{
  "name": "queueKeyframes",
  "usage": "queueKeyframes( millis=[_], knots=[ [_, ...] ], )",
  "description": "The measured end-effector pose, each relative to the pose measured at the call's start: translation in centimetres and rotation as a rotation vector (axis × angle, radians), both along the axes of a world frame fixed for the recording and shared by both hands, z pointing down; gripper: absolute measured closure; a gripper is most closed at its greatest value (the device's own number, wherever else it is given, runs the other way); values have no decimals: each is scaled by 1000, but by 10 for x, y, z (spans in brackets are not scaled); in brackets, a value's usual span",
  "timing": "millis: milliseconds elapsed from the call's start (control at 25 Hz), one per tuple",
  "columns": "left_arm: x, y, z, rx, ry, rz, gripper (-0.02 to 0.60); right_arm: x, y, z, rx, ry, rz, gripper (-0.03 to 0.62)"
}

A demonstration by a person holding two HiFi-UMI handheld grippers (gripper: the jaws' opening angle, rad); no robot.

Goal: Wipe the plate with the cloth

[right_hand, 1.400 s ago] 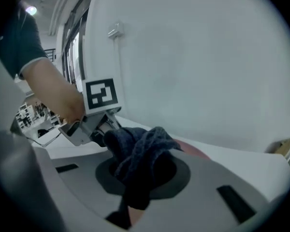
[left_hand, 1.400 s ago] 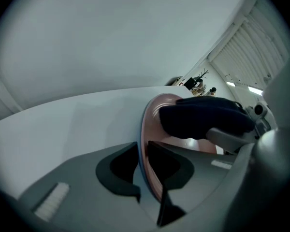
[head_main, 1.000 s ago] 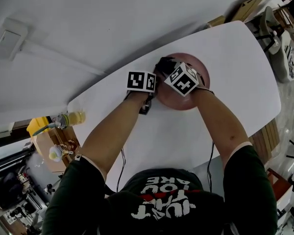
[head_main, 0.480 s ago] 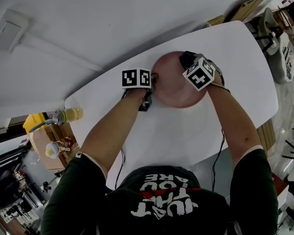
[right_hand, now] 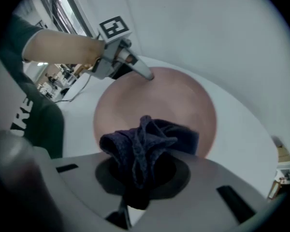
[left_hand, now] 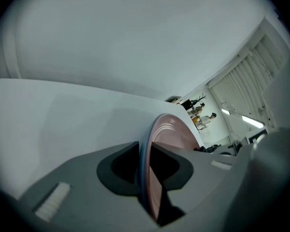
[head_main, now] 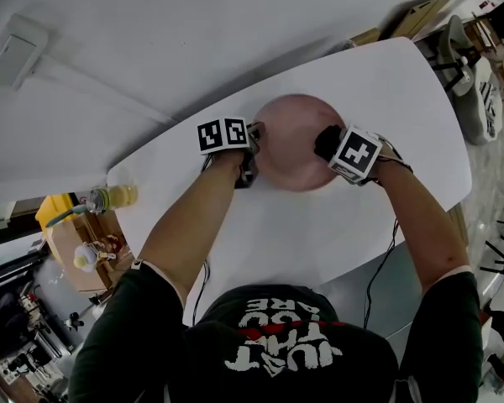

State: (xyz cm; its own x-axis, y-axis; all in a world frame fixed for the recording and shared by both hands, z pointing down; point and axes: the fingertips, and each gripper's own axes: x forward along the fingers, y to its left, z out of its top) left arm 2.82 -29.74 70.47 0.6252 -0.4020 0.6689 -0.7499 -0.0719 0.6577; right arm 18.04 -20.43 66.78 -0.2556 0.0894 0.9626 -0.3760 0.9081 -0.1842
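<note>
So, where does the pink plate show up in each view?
Head view: plate at centre of the white table.
Left gripper view: plate lower centre, seen edge-on.
Right gripper view: plate centre, behind the dark cloth.
Shared landmark: the white table around it.

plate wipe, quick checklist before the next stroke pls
1. cloth held by the right gripper: ok, bunched between its jaws.
2. plate steadied: ok, the left gripper is on the rim opposite the cloth; its jaws have just been closing with the rim between them.
3. cloth over the plate: ok, at its near edge in the right gripper view.
4. cloth pressing on the plate surface: cannot tell.
5. plate well in from the table edge: ok.
</note>
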Motion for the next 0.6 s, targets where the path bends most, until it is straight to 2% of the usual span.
queueKeyframes(
  millis=[80,160,400,600],
  knots=[
    [0,0,0,7,-1,-5,518,-10,33,5,-58,-11,-61,549],
    [1,-1,-1,16,-6,-6,517,-25,50,6,-56,-36,-93,549],
    [1,-2,-1,26,-21,9,515,-86,62,5,-54,-172,-94,549],
    [2,-1,0,26,-19,32,516,-134,49,8,-32,-253,-64,549]
  ],
)
